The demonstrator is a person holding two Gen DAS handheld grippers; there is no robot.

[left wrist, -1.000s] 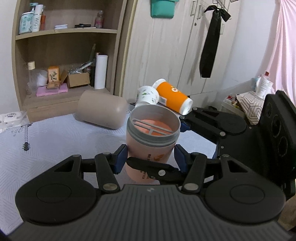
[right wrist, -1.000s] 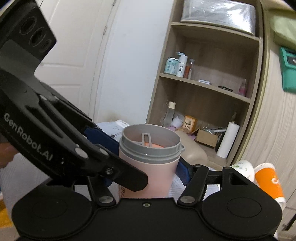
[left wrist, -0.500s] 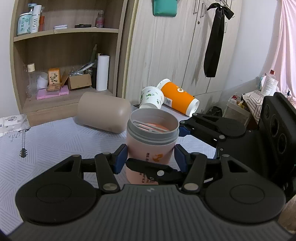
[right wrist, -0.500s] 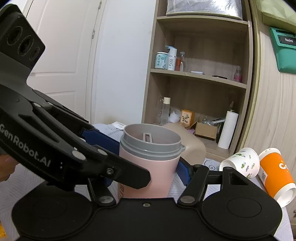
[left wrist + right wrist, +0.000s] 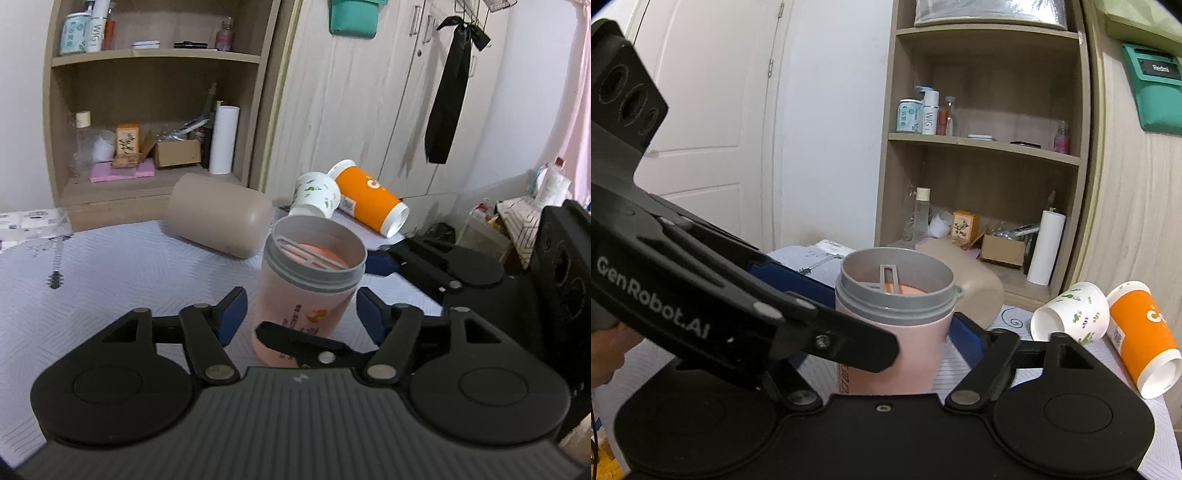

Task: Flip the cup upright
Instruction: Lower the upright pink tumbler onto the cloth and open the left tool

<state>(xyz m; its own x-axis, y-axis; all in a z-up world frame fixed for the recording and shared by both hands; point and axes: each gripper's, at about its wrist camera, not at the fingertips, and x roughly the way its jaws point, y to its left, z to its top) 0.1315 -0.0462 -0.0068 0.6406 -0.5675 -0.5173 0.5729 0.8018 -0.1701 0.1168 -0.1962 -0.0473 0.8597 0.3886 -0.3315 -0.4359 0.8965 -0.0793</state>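
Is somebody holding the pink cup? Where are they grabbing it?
The right gripper seems to pinch the pink plastic cup with a grey rim by its pink side wall, below the rim. The left gripper is open, pads not touching it.

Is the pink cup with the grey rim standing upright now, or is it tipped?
Upright: the pink cup has its open grey mouth facing up and its base down on the bedspread.

A home bedroom: wardrobe point(image 5: 354, 110), cluttered shelves point(image 5: 982, 140), quilted bed point(image 5: 110, 280)
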